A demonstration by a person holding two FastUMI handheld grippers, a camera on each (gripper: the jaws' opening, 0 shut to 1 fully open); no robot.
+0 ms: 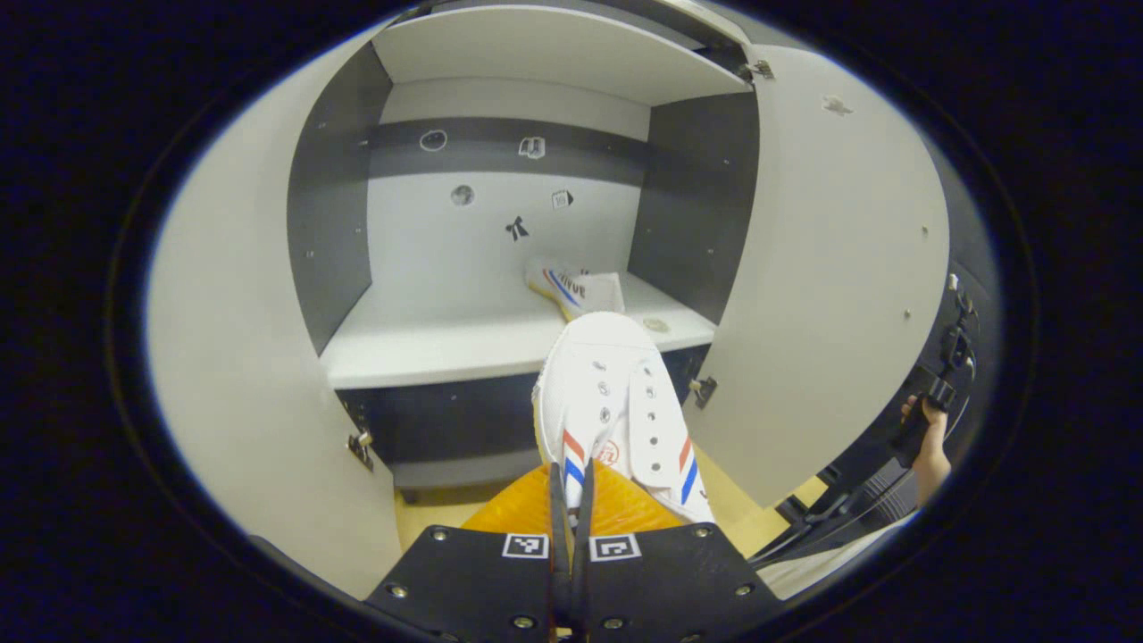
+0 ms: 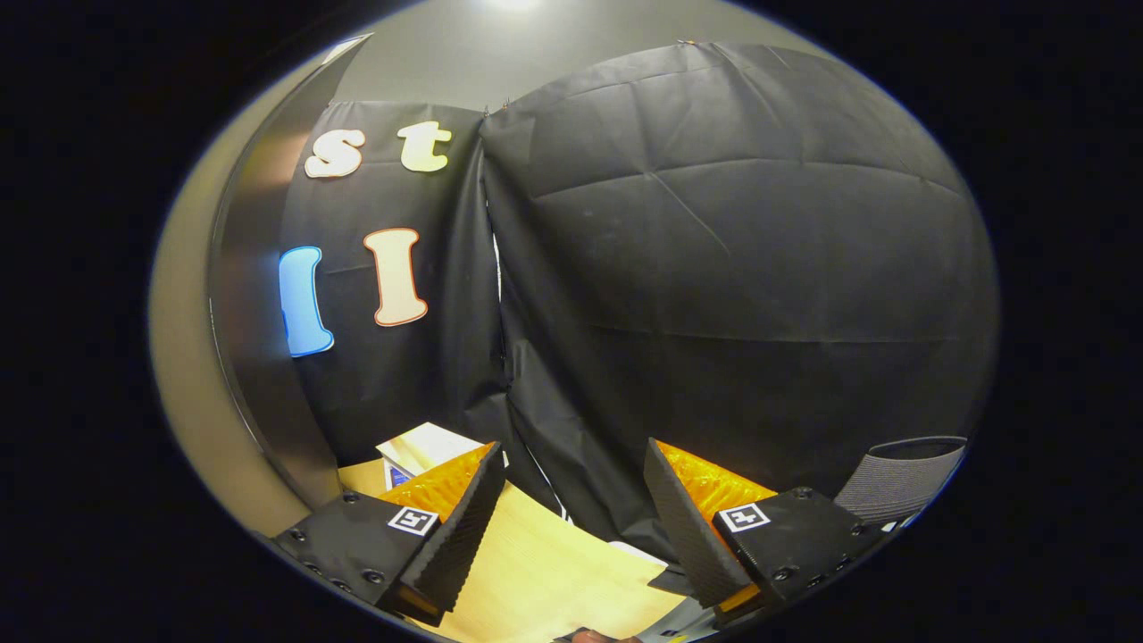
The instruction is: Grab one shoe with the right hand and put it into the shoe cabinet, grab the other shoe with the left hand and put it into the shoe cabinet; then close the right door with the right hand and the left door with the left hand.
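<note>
Left gripper view: left gripper [image 1: 571, 500] has its two fingers pressed nearly together at bottom centre, pinching the heel end of a white shoe [image 1: 616, 402] with red and blue side stripes. Shoe's long axis runs straight away from the camera, toe pointing into the shoe cabinet [image 1: 339, 223]. The toe cap overlaps the front edge of the shelf [image 1: 429, 344], toward its right end; heel hangs out in front of the cabinet, off the shelf.

Second shoe [image 1: 571, 288] lies on the shelf near the back right corner, against the back wall, tipped on its side. Long axis roughly along the back wall, slightly diagonal; which end is the toe is unclear.

Left door [image 1: 241, 357] and right door [image 1: 830, 277] both stand open. A hand [image 1: 929, 438] grips a dark handle beyond the right door's outer edge.

Right gripper view: right gripper [image 2: 571, 527] fingers spread wide apart, nothing between them, facing the black booth cloth [image 2: 732, 268] above a wooden floor [image 2: 545, 563].
</note>
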